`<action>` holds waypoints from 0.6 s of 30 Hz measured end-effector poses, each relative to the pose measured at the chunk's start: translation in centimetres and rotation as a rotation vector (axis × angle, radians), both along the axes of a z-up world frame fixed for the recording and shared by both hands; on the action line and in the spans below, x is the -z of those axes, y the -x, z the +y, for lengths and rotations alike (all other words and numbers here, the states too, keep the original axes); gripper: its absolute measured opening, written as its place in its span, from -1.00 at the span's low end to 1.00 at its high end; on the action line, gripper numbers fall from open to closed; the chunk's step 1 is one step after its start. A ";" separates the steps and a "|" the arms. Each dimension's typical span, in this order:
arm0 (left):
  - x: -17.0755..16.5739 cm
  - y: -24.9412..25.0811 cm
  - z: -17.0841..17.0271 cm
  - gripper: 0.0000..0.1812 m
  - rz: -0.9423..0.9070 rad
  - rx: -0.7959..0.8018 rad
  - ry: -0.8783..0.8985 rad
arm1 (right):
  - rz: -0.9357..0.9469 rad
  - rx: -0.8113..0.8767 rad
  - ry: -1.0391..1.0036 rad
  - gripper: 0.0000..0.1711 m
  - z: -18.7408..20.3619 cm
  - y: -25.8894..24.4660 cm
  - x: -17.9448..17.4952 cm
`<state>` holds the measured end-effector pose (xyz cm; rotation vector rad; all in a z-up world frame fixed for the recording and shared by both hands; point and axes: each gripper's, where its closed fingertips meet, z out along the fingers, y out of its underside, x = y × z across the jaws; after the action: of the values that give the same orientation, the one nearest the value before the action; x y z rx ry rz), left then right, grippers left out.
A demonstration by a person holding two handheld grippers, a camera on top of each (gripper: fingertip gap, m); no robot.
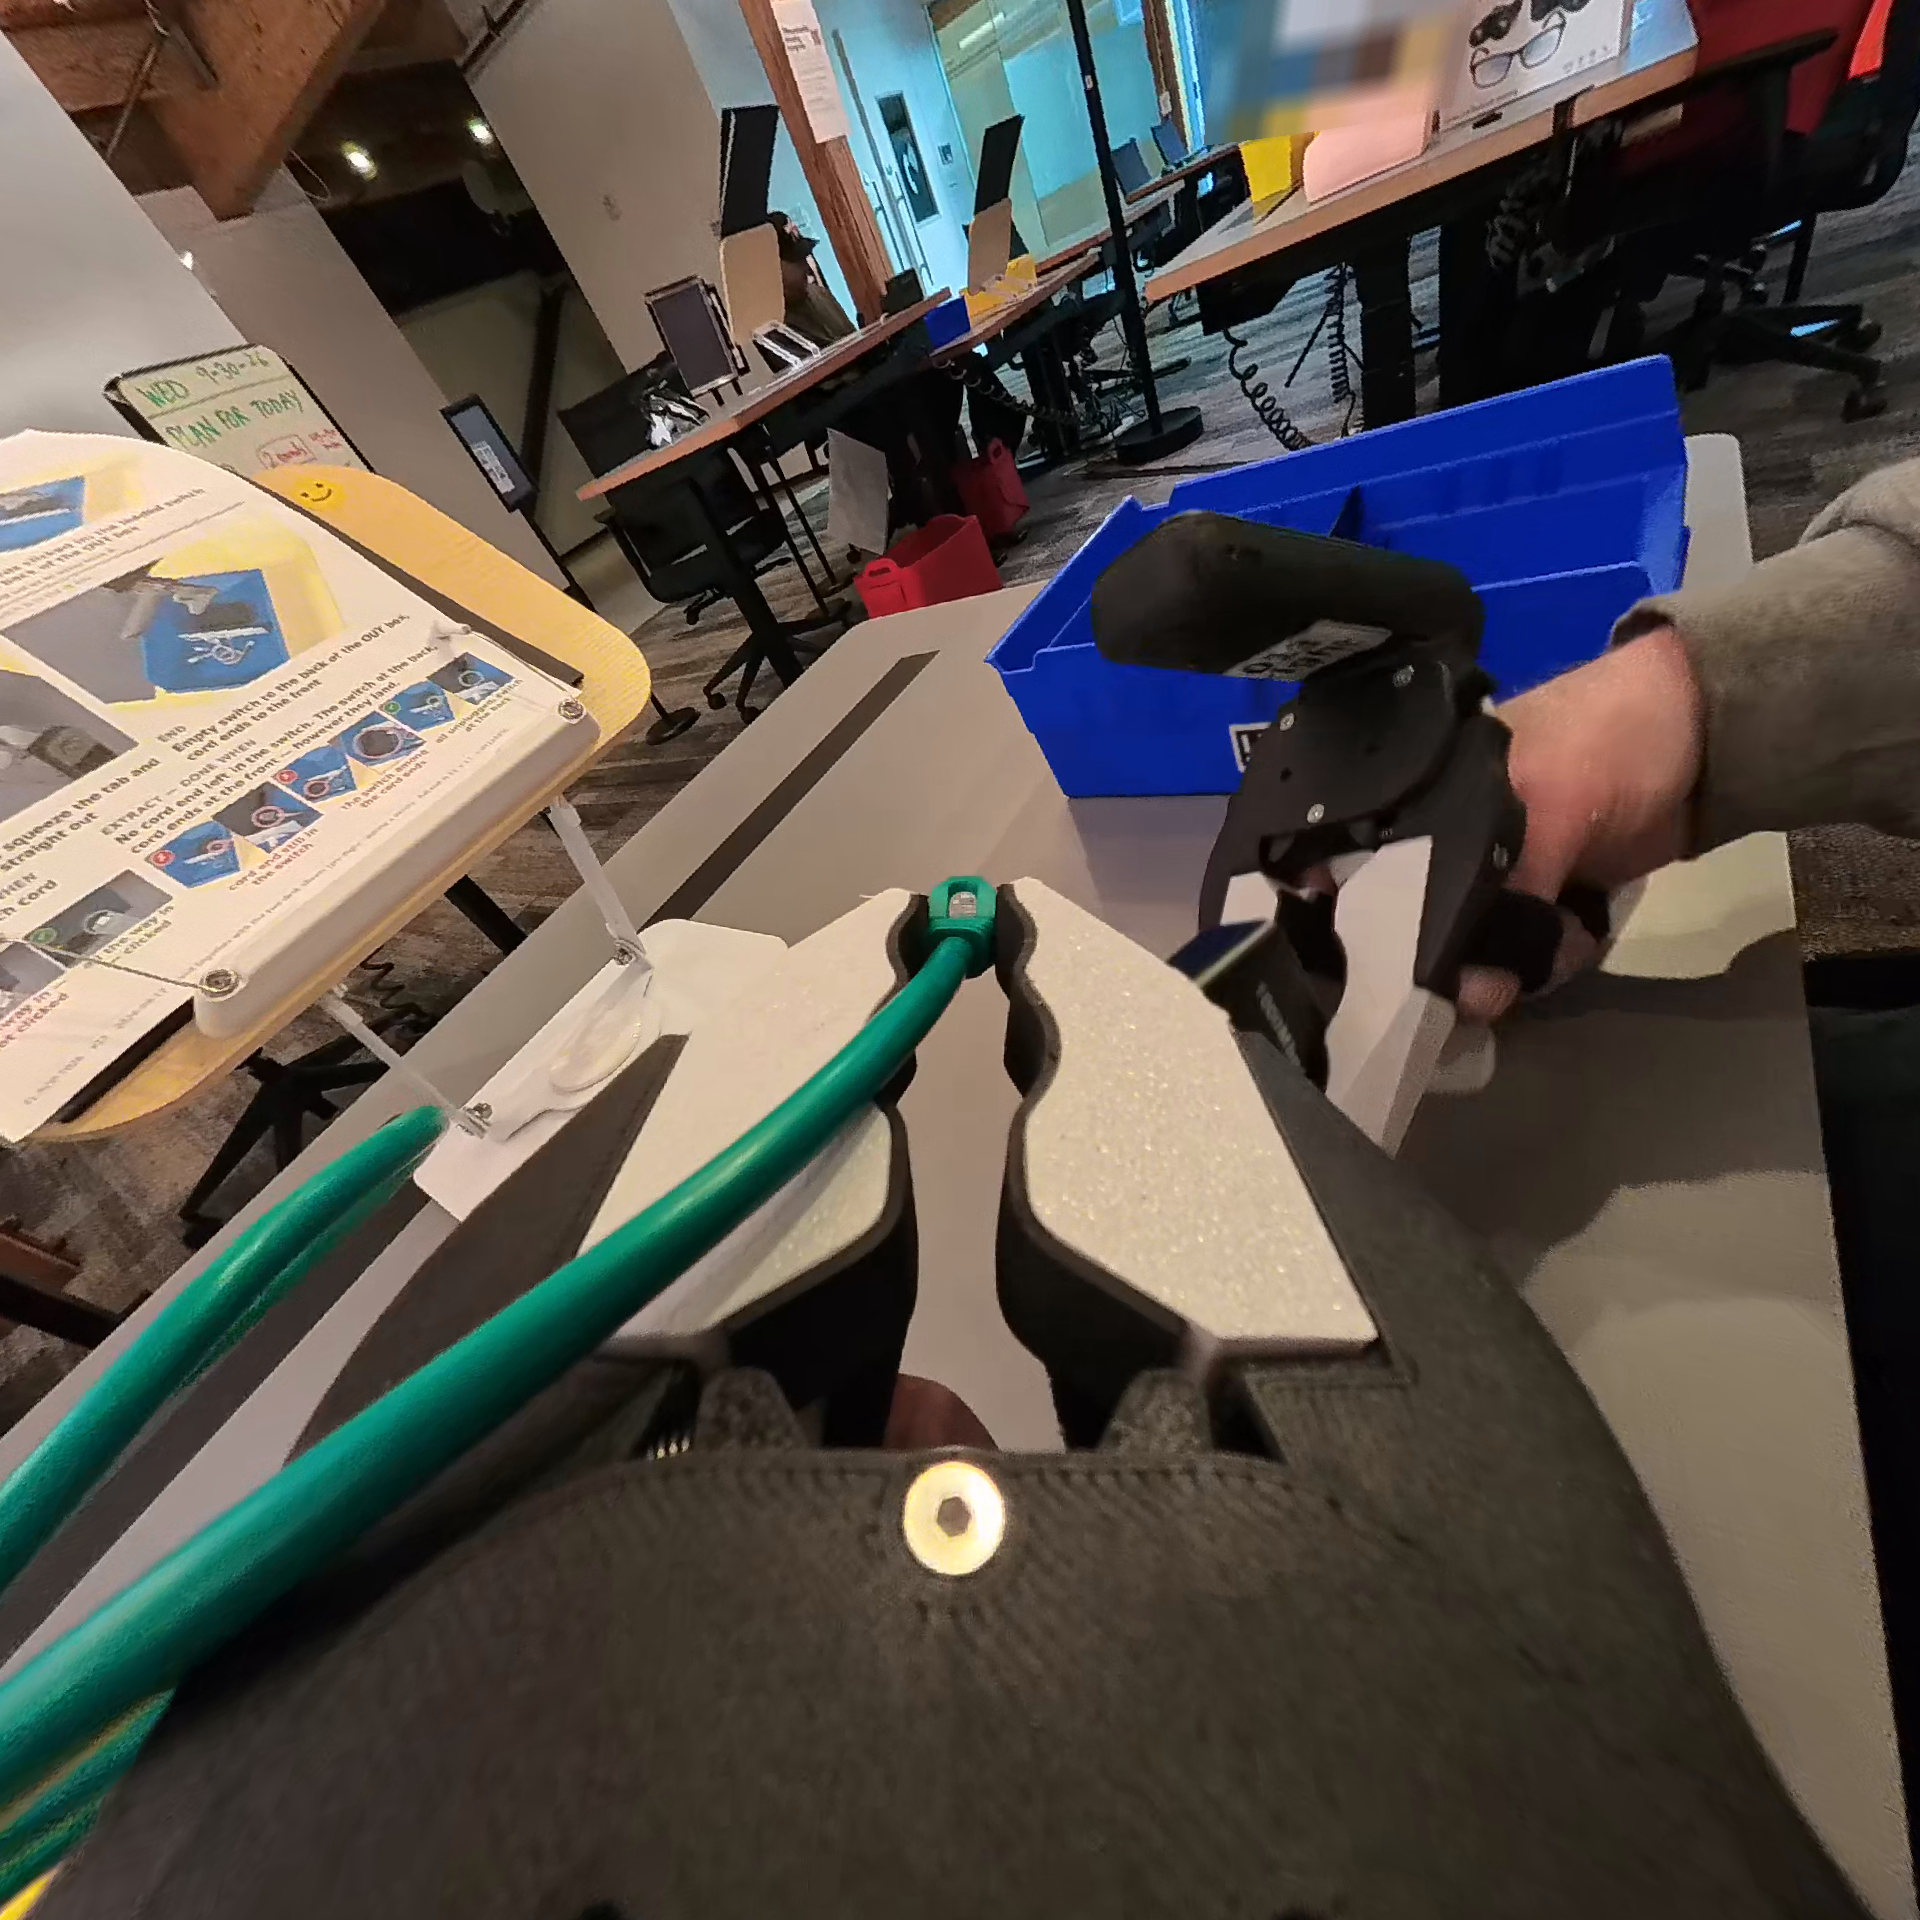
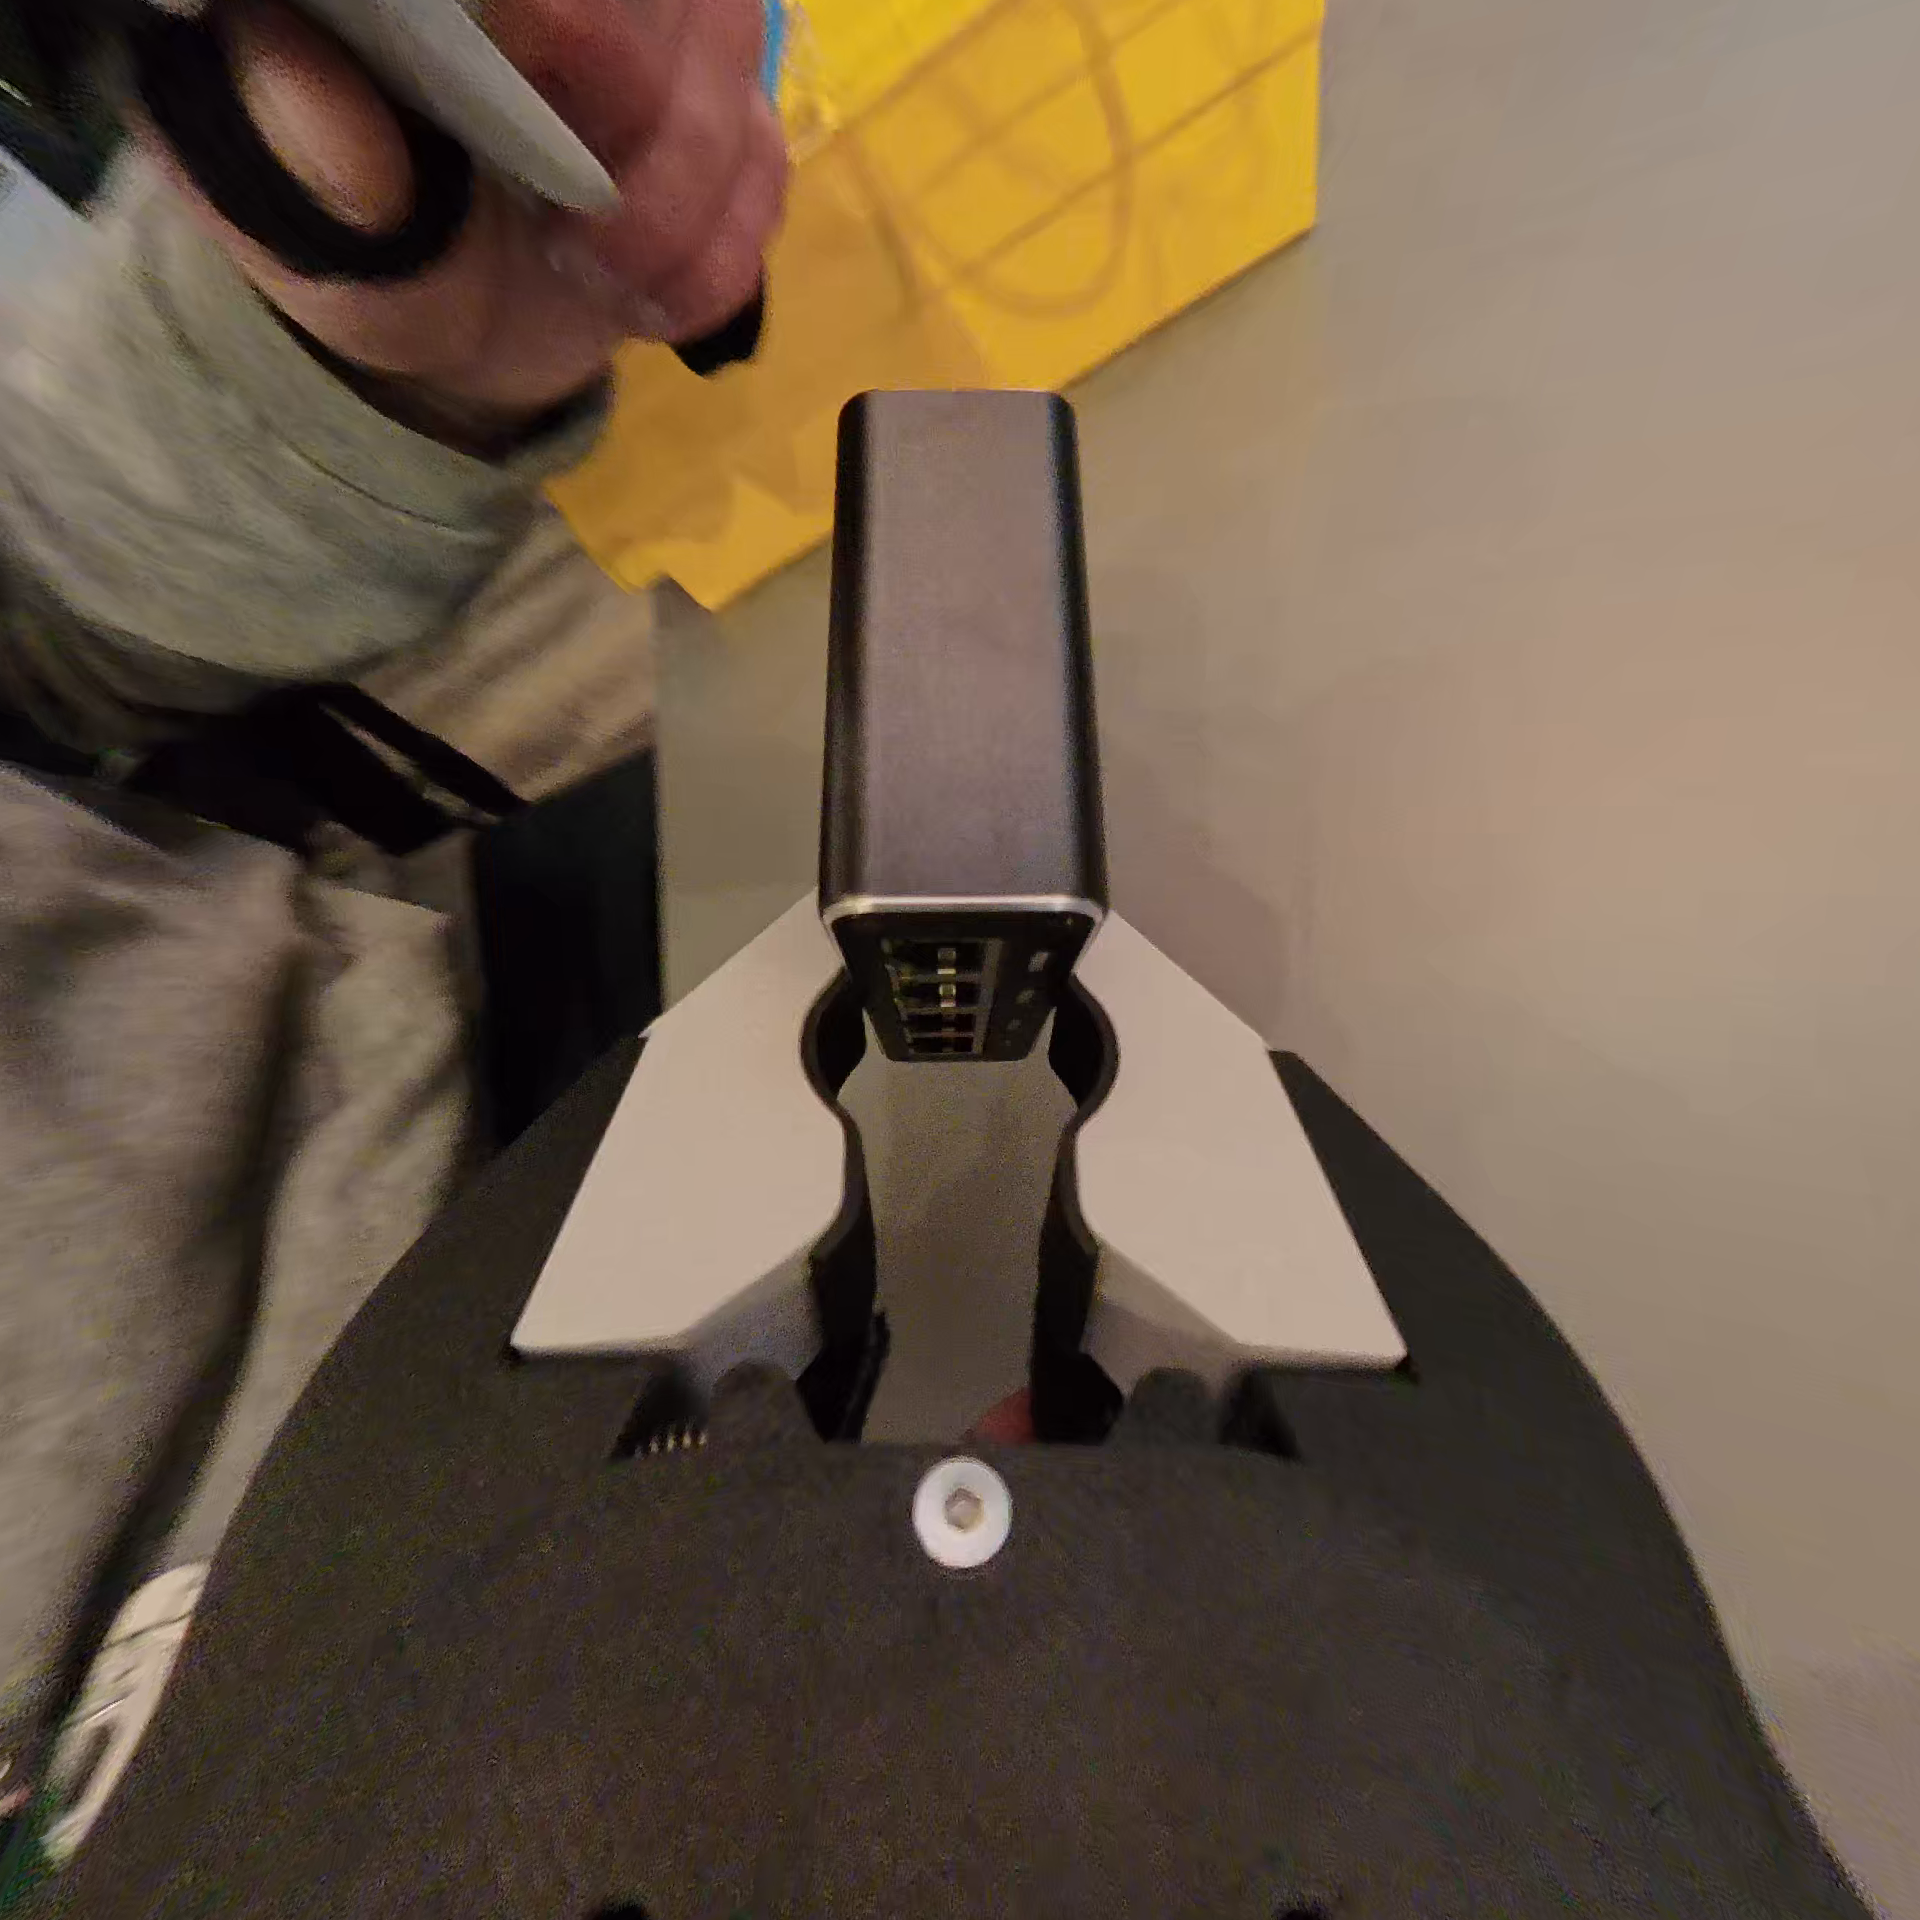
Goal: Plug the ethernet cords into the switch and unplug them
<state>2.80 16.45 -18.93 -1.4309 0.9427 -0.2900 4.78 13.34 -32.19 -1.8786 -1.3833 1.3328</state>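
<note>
Grey table below: my left gripper clamps the green cord; only my right gripper view shows the gripped switch's ports.

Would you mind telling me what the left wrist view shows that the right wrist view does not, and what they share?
Only the left wrist view shows the left gripper shut on the green ethernet cord, the blue bin and the instruction board. Only the right wrist view shows the switch's port face and a yellow bag. Both show the switch, held in the right gripper, and the grey table.
</note>
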 end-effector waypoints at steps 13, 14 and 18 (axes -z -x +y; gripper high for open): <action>-0.4 -0.9 -2.5 -0.87 0.151 0.143 -0.081 | 0.292 -0.263 0.301 -0.66 -3.3 -1.4 -5.9; -0.3 -1.0 -2.7 -0.87 0.170 0.154 -0.087 | 0.299 -0.264 0.316 -0.66 -3.2 -1.5 -6.0; 0.5 -1.4 -3.2 -0.87 0.223 0.177 -0.096 | 0.308 -0.266 0.320 -0.66 -3.0 -1.7 -6.4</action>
<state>4.23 13.23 -19.39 -1.3112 1.2529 -0.2151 6.46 10.38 -25.80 -1.6179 -1.3534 1.9832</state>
